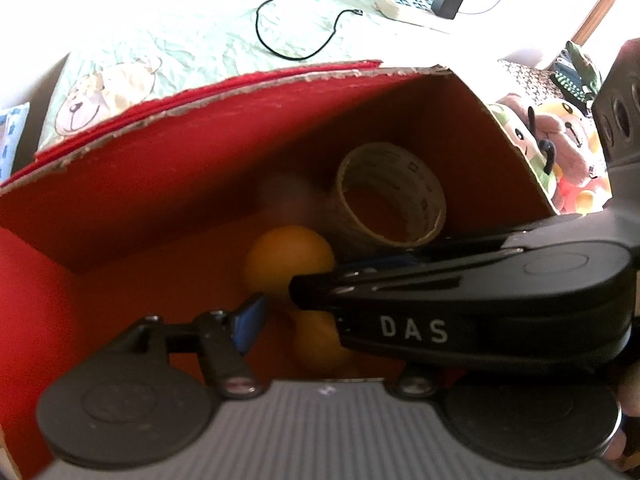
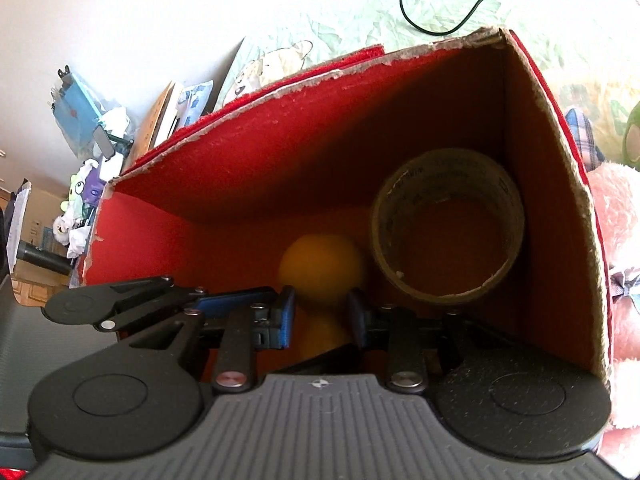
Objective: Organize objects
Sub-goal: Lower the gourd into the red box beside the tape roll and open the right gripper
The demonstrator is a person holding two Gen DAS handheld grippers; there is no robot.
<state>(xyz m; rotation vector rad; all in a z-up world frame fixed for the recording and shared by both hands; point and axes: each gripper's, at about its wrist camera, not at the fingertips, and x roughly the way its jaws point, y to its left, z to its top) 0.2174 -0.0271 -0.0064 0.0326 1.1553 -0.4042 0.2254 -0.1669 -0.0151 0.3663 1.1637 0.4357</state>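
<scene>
A red cardboard box (image 1: 160, 184) (image 2: 260, 148) stands open on a bed, and both grippers reach down into it. On its floor a roll of brown tape (image 1: 394, 160) (image 2: 448, 172) leans in the right corner. Beside the roll is a blurred orange ball (image 1: 286, 258) (image 2: 320, 268). My right gripper (image 2: 322, 316) is shut on a second orange ball (image 2: 325, 334) (image 1: 316, 350), which fills the gap between its blue pads. This gripper (image 1: 308, 286) crosses the left wrist view from the right. My left gripper (image 1: 316, 314) (image 2: 272, 300) is open; only one of its fingers (image 1: 248, 322) shows.
Behind the box, a white power strip (image 1: 404, 4) with a black adapter and a looped black cable (image 1: 298, 46) (image 2: 440, 20) lie on the pale green bedspread. Plush toys (image 1: 560, 148) (image 2: 616, 240) crowd the box's right side. Papers and clutter (image 2: 92, 132) are stacked at the left.
</scene>
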